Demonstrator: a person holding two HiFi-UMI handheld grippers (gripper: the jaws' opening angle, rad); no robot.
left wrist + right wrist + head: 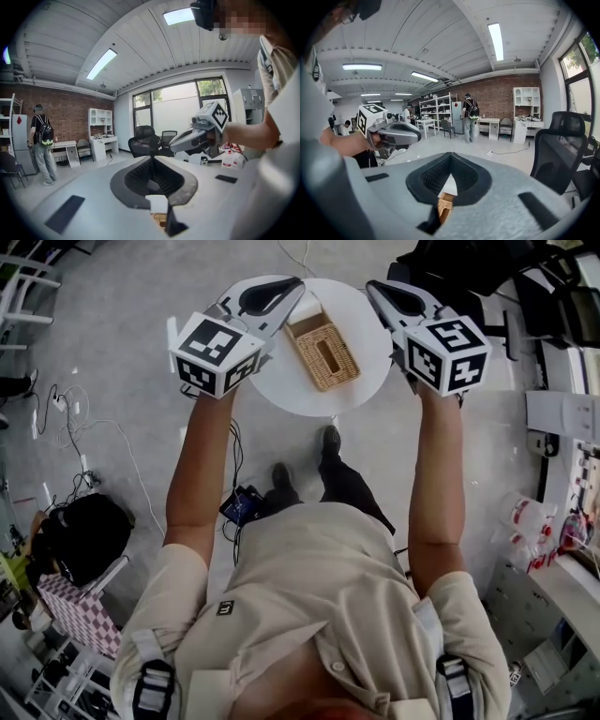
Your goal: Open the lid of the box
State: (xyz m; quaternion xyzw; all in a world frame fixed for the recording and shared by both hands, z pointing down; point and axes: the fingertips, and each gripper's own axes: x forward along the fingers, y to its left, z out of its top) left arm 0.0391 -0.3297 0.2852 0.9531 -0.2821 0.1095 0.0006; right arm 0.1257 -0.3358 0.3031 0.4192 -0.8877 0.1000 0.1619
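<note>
left tongs closed, empty, held just left of the wicker box. box sits lid-on at the middle of the round white tabletop. right tongs closed, empty, on its right; approach step, next move likely lowering to catch the lid edge.

Round white table, woven box near its middle

No words or numbers can be read anywhere. The left marker cube and the right marker cube bear only black-and-white square patterns. A small dark patch on the person's shirt is too small to read, as are the red labels on the bottles on the floor. A white cabinet carries a plain red diamond.
</note>
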